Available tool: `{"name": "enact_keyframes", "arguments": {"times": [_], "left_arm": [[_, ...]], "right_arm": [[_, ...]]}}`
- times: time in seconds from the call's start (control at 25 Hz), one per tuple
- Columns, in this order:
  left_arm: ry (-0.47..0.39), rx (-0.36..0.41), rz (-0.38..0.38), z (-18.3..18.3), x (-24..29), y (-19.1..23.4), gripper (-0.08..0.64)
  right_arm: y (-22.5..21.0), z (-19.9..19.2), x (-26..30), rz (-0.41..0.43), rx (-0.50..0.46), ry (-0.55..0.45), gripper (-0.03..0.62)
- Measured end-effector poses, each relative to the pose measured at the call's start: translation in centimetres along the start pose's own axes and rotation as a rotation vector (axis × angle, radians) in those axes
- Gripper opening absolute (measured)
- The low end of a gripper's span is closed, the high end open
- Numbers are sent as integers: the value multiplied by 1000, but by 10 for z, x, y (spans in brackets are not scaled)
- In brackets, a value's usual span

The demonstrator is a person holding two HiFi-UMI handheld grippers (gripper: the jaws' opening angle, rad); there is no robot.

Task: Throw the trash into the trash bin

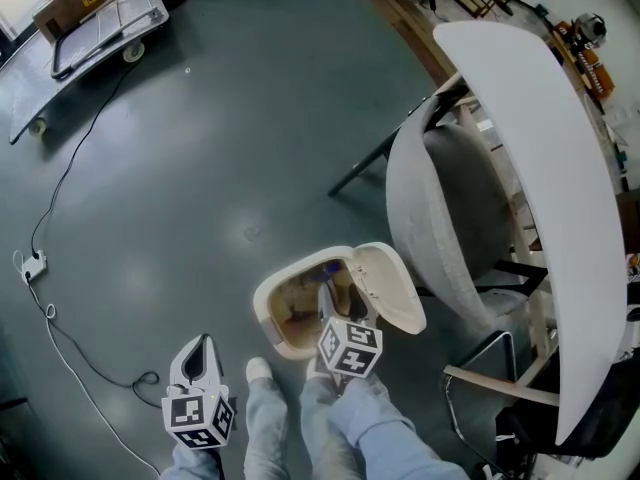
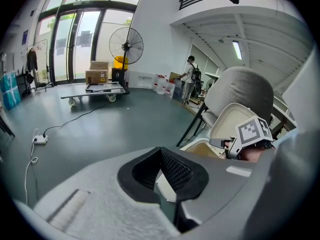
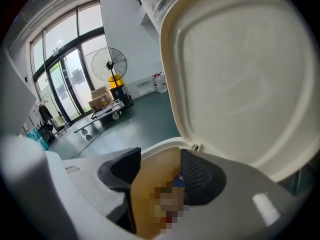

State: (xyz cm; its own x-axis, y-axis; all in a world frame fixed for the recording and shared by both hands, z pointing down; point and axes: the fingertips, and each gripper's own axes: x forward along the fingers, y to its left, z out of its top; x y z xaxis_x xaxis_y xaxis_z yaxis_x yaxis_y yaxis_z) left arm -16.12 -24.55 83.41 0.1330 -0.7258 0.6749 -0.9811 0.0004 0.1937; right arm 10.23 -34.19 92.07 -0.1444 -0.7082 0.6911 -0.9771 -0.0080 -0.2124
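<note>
The cream trash bin (image 1: 275,303) stands on the floor with its lid (image 1: 388,286) swung up and open. My right gripper (image 1: 332,303) hangs over the bin's mouth. In the right gripper view, the right gripper (image 3: 157,170) is open, with the bin's tan inside showing between its jaws. A piece of trash with a blue part (image 3: 179,182) lies down in the bin, free of the pads. The raised lid (image 3: 240,79) fills the upper right. My left gripper (image 1: 200,350) is held to the left of the bin, away from it. Its jaws (image 2: 161,156) meet at the tip with nothing between them.
A grey-and-white chair (image 1: 450,208) and a white tabletop (image 1: 545,158) crowd the bin's right side. A flat cart (image 1: 100,18) with boxes sits far left. A cable runs to a power strip (image 1: 35,265). A standing fan (image 2: 126,45) and a person (image 2: 190,76) are far back.
</note>
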Motion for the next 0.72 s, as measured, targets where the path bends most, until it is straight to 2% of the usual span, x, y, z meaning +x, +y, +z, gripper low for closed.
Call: {"name": "enact_keyframes", "arguments": {"times": [0.32,0.48,0.6,0.72], "left_arm": [[-18,0,-15,13,-7,-12,9],[-31,5,-37,32,-18,-19,9],[-57,17,-57,57,-31,-31,9],[-85,37,-75,87,-50,-47,9]], "right_arm": [[-1,7,-21,-2,3,0,249],[13,17,-42,14,-11,10,238],[26,34,-67,45,-38,14,198],[36,55,-102,72,-83,17,115]]}}
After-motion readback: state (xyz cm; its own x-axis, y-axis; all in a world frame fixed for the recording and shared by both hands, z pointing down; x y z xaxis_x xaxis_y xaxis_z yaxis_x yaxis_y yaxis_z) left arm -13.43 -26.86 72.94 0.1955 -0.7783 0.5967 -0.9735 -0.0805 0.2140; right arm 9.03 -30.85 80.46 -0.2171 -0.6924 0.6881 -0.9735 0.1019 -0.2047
